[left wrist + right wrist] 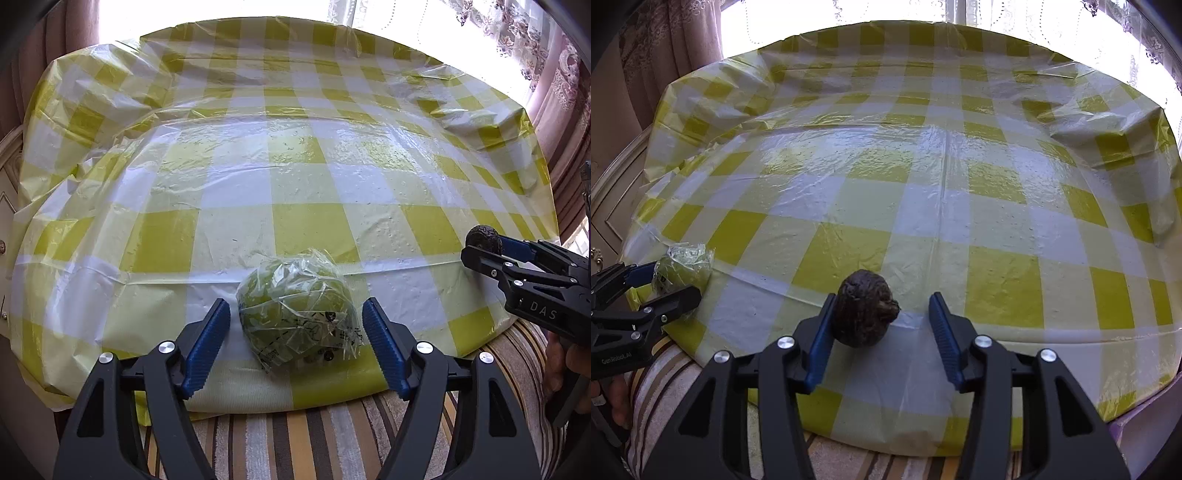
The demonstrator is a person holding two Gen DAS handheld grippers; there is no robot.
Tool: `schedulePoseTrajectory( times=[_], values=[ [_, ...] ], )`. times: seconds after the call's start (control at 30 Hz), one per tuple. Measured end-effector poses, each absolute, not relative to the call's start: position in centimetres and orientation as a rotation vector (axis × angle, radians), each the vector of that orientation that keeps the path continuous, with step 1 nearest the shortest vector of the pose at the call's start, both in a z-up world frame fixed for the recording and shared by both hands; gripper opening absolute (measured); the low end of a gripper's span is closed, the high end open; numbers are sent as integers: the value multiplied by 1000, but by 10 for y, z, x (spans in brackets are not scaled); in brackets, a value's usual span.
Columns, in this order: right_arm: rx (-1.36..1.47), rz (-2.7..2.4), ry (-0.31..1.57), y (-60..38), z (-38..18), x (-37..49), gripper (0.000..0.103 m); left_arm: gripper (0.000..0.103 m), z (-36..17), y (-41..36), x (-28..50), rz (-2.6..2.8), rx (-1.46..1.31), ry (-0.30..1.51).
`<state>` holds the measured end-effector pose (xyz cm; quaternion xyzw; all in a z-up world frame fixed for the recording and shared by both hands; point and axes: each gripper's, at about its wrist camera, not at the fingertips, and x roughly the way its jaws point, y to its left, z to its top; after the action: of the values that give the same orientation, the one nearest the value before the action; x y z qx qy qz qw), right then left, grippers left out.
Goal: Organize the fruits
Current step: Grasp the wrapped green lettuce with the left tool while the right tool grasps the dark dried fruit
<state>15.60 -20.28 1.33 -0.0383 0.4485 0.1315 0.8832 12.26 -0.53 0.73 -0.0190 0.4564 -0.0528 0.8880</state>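
While both hand-held grippers stand spread, left hand-held gripper (295, 347) straddles plastic-wrapped round green fruit (297, 314), right hand-held gripper (882, 332) straddles wrinkled dark-brown fruit (864, 308) touching its left pad.

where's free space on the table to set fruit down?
Almost all of the checked tablecloth is bare, from mid-table to the window edge. The only crowded strip is the near edge: wrapped green fruit between the left gripper fingers, dark fruit inside the right gripper.
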Motion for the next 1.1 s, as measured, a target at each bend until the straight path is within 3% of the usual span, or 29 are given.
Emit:
schedulePoseTrajectory(
  times=[0.03,0.13,0.3,0.4,0.63,0.87,1.07,1.1],
  values=[
    [-69,264,930,-206,14,156,67,74,7,-8,122,-102,-22,946],
    [-44,249,921,-213,16,156,68,74,8,-14,119,-78,20,930],
    [-70,267,917,-207,17,154,69,62,6,-16,119,-65,43,930],
    [-50,301,924,-206,17,153,79,62,6,-15,119,-69,34,929],
    [-28,346,941,-202,16,148,77,62,6,-14,119,-73,26,928],
    [-111,375,946,-185,13,145,65,62,6,-15,118,-69,32,927],
    [-189,386,939,-172,11,140,41,62,6,-16,118,-61,50,923],
    [-208,386,933,-169,11,138,41,61,6,-16,118,-60,51,922]
  ],
)
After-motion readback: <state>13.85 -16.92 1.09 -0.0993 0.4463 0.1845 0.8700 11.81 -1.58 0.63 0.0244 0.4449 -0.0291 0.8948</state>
